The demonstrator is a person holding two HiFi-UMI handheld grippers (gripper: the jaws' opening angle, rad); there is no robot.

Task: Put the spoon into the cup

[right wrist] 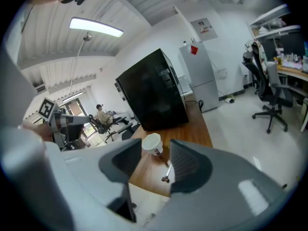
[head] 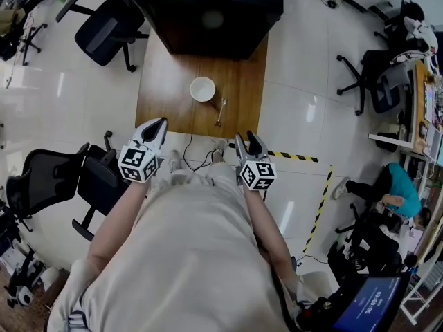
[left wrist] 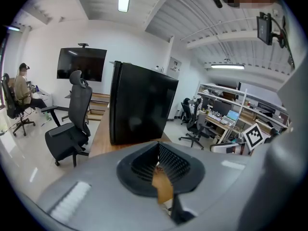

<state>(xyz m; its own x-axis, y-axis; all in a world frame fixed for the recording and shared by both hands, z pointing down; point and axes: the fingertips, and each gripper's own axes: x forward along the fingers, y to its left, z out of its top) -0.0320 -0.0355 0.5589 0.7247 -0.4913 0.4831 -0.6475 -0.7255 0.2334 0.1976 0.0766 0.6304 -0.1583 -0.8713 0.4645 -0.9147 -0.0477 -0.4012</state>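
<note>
Nearest to us: the wearer's beige shirt [head: 187, 254] and two bare forearms, each ending in a marker cube, over white floor tiles just short of the brown wooden surface [head: 166, 88].

Left claw [head: 160, 123] [left wrist: 161, 174]: clenched, only a sliver of wood shows between the pads, nothing in it. It points at the surface's near left corner.

Right claw [head: 246, 140] [right wrist: 156, 165]: released, jaws clearly apart, nothing between the pads. It sits off the near right edge and frames both task things in its gap, well away.

The white round cup [head: 203, 88] [right wrist: 151, 143] stands upright mid-surface with its mouth open to us. The slim metal spoon [head: 221, 111] [right wrist: 168, 171] lies flat on the wood just right of the cup, toward the near edge, outside it. We can't tell whether they touch.

A big black box [head: 214, 12] takes the far end of the surface.
</note>
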